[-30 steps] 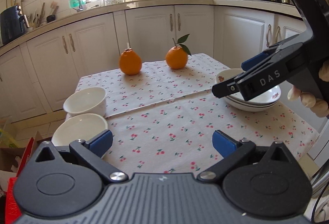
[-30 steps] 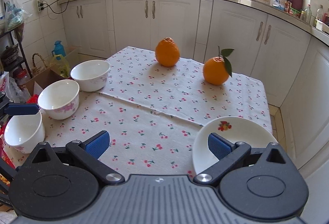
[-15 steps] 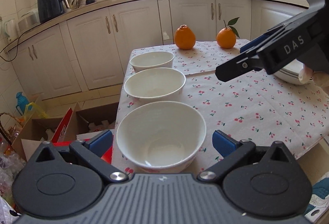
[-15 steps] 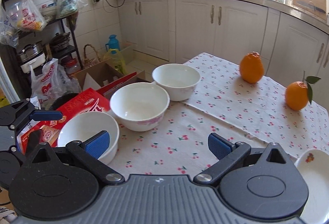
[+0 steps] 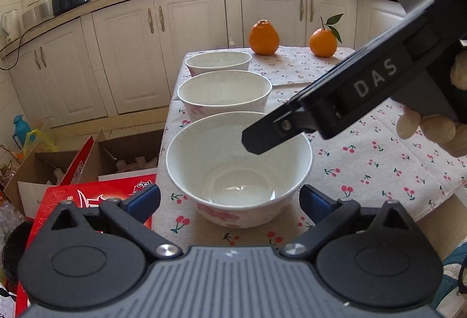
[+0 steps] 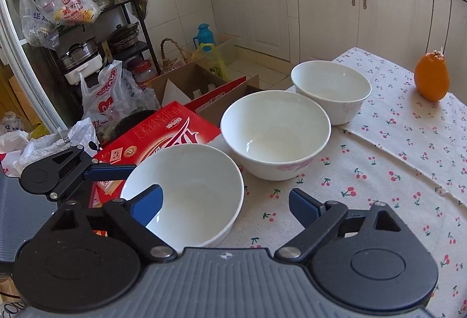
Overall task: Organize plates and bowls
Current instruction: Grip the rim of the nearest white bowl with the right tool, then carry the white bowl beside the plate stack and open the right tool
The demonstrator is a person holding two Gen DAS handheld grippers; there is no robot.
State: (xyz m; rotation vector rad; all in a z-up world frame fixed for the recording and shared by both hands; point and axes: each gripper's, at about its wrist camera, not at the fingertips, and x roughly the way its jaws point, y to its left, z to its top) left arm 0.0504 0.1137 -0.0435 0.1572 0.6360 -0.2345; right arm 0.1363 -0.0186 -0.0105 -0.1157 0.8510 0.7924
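Note:
Three white bowls stand in a row along the table's left edge. The nearest bowl (image 5: pixel 239 166) (image 6: pixel 186 186) sits between the blue pads of my left gripper (image 5: pixel 229 199), whose jaws are closing with a gap on each side. My right gripper (image 6: pixel 226 204) straddles that bowl's right wall, one pad inside and one outside, not touching; its jaws are closing too. In the left wrist view its fingertip (image 5: pixel 256 140) hangs over the rim. The middle bowl (image 5: pixel 223 93) (image 6: pixel 275 134) and far bowl (image 5: pixel 219 62) (image 6: pixel 331 90) stand free. No plates are in view.
Two oranges (image 5: pixel 263 37) (image 5: pixel 322 39) sit at the far end of the cherry-print tablecloth (image 5: pixel 364 160). A red box (image 6: pixel 157 134) and open cardboard boxes (image 6: pixel 189 84) lie on the floor just past the table's left edge. White cabinets stand behind.
Both views have swung left, away from the stacked plates and onto the bowl row. Both grippers have dropped to the nearest bowl, and their jaws have narrowed a little.

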